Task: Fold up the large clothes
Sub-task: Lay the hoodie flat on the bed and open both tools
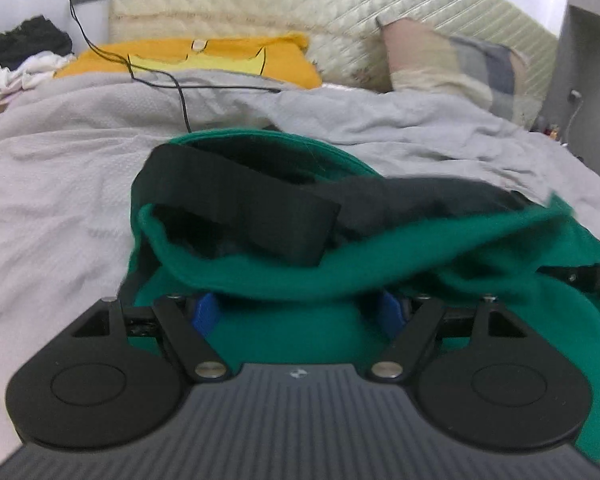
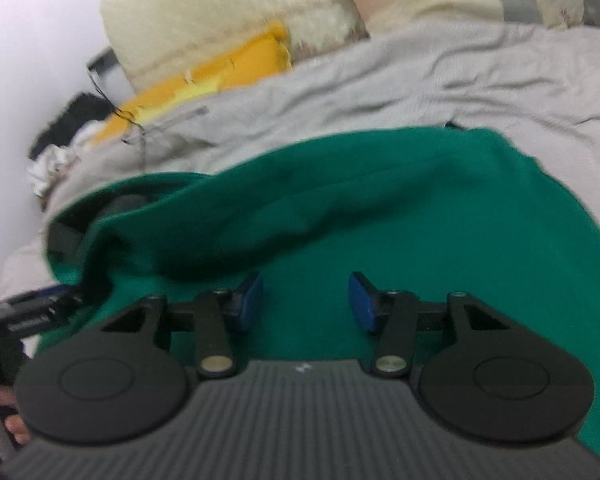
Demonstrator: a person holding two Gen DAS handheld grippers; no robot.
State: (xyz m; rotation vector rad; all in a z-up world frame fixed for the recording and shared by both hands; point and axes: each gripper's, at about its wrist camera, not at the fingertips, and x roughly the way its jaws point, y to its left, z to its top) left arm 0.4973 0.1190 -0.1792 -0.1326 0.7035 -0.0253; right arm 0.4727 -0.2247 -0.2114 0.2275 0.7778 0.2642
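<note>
A large green garment (image 1: 380, 264) with a black inner band (image 1: 240, 208) lies bunched on a bed covered by a grey sheet (image 1: 60, 168). My left gripper (image 1: 300, 308) sits low on it with its blue pads (image 1: 206, 312) wide apart. A thick green fold drapes across their tips and hides them in part. In the right wrist view the same garment (image 2: 380, 208) spreads under my right gripper (image 2: 306, 302). Its blue pads (image 2: 252, 300) stand apart over flat cloth with nothing pinched. The left gripper's body (image 2: 32, 316) shows at the left edge there.
At the head of the bed lie an orange and yellow pillow (image 1: 204, 60), a patchwork pillow (image 1: 452, 64) and a quilted cream headboard (image 1: 300, 8). A black cable (image 1: 180, 96) runs over the sheet. Dark and white clothes (image 1: 20, 56) are heaped at the far left. A person's hand (image 2: 16, 428) holds the handle.
</note>
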